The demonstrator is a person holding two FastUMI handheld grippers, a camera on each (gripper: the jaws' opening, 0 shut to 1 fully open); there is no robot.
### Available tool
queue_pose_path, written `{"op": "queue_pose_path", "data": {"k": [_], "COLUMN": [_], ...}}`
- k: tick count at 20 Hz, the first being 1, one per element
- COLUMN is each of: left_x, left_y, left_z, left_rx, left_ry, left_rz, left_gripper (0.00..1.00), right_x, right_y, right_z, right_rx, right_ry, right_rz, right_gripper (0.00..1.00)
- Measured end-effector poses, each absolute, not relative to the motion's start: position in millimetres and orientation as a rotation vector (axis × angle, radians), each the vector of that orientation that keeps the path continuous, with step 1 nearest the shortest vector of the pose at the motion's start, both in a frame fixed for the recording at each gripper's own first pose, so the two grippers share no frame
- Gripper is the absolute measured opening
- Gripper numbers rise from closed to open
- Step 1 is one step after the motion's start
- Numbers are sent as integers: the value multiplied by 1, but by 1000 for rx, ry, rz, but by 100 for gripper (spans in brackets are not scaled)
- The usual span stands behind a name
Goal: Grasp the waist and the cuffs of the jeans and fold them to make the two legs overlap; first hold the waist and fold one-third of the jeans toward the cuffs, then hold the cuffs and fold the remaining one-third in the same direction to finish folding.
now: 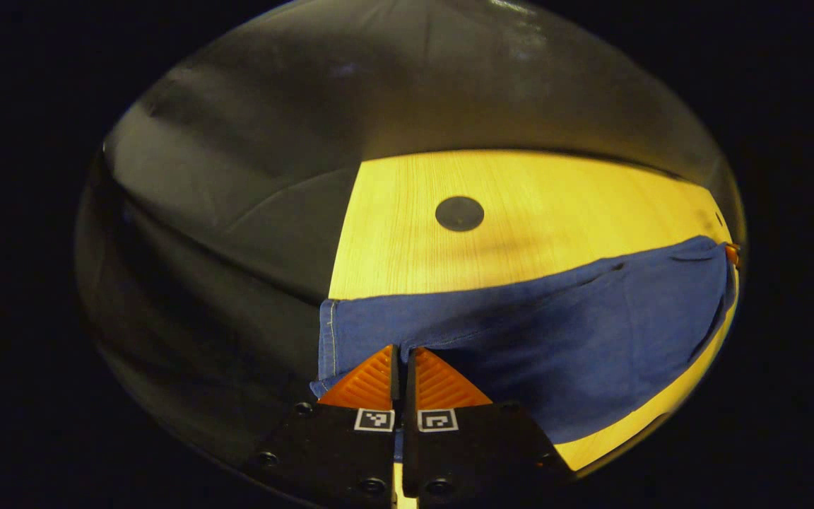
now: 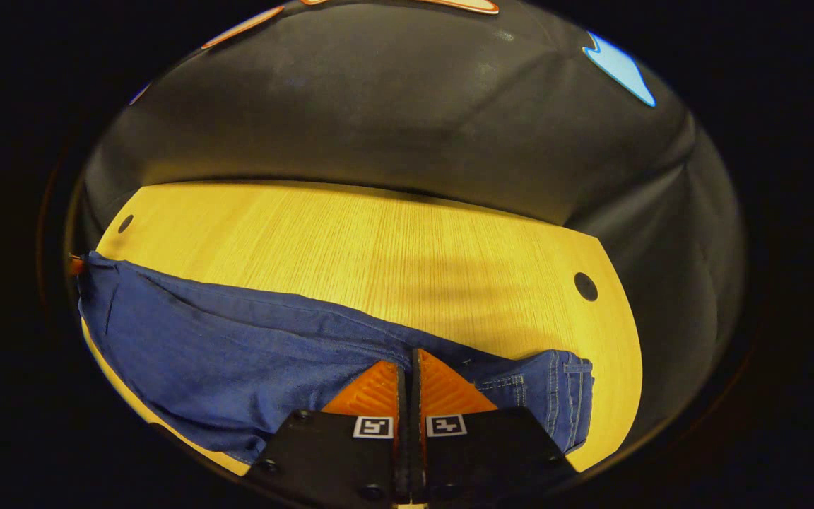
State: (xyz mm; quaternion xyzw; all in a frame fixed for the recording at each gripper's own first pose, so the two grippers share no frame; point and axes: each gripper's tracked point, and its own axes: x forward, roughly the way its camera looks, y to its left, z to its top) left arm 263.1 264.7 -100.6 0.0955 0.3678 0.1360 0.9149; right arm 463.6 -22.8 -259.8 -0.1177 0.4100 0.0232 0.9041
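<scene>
Each tool is closed, fingers pinching denim: the left tool (image 1: pixel 401 367) on the cuff end, the right tool (image 2: pixel 410 371) on the stitched waist end of the blue denim jeans (image 2: pixel 237 353). Their long axis runs nine to three across the pale wooden bench (image 2: pixel 379 240); bare wood beyond, nothing blocking.

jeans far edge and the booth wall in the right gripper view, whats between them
Only bare table lies between the jeans and the wall there, apart from a dark round hole near its right corner.
</scene>
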Motion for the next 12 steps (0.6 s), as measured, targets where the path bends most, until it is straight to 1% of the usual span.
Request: {"op": "queue_pose_path", "data": {"k": [1,2,3,4,7,8,9,10,12], "left_x": [266,266,266,267,262,267,271,270,270], "left_y": [264,259,256,256,251,249,248,246,246], "left_z": [-95,-89,-81,-77,-51,-48,-48,-43,-41], "left_rx": [188,187,182,187,232,248,255,257,250], "left_ry": [721,697,672,649,564,513,474,436,410], "left_rz": [281,281,275,279,291,288,283,273,260], "left_gripper": [0,9,13,35,100,99,96,96,96], "right_x": [467,467,469,470,468,466,463,461,451], "right_y": [-21,-22,-25,-31,-36,-40,-45,-59,-92], "right_z": [-258,-258,-257,-254,-235,-227,-217,-209,-196], "right_rx": [-215,-189,-168,-142,-3,66,129,167,176], "right_ry": [839,844,842,829,767,738,703,675,642], "right_rz": [45,44,37,27,21,14,6,-22,-84], "right_gripper": [2,11,12,24,65,75,82,91,96]}}
